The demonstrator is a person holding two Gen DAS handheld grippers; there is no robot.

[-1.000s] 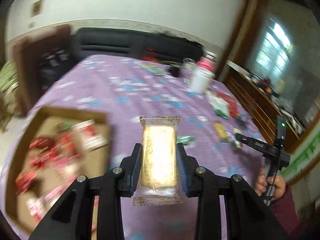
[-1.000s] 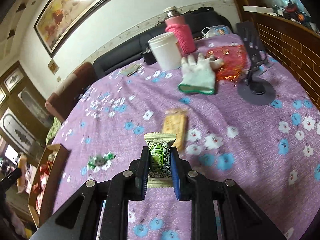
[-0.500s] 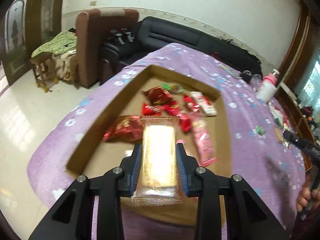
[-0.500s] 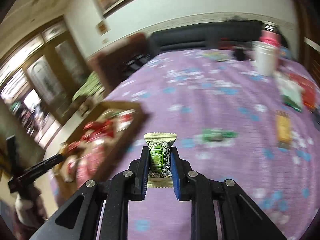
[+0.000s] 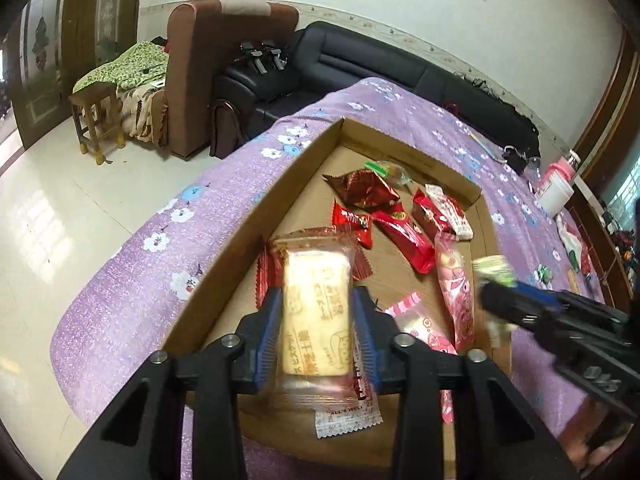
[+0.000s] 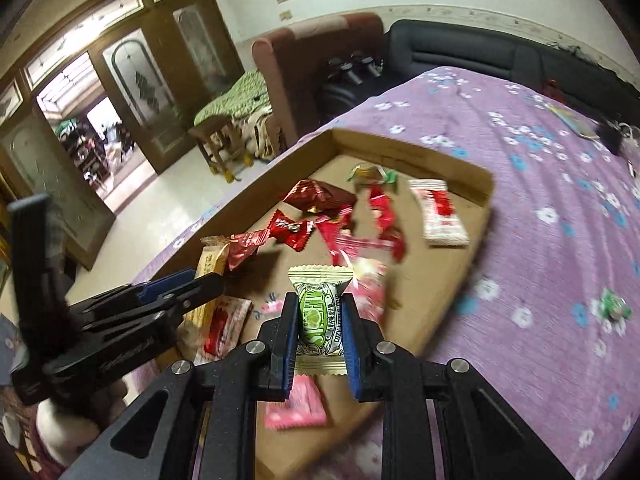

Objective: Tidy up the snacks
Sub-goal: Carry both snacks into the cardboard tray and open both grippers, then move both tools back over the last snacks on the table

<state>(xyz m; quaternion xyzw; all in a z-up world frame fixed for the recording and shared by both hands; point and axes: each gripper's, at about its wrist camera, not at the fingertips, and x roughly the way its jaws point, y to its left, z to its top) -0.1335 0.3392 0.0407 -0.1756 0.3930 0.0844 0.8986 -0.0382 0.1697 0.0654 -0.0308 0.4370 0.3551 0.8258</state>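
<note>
My left gripper [image 5: 316,320] is shut on a clear-wrapped biscuit [image 5: 314,312] and holds it above the near part of a shallow cardboard tray [image 5: 312,152]. My right gripper [image 6: 320,320] is shut on a green wrapped candy [image 6: 320,312], above the same tray [image 6: 460,172]. The tray holds several red and pink snack packets [image 5: 400,232]. The right gripper with its candy also shows in the left wrist view [image 5: 500,292]. The left gripper with its biscuit also shows in the right wrist view [image 6: 196,284].
The tray lies on a purple flowered tablecloth [image 6: 560,200] near the table's edge. A green candy [image 6: 614,306] lies on the cloth to the right. A white cup and pink bottle [image 5: 558,192] stand far back. A brown armchair [image 5: 224,60] and black sofa [image 5: 360,52] stand beyond.
Both grippers have moved over the tray with their snacks still held. The right gripper came from over the cloth and now sits close beside the left one.
</note>
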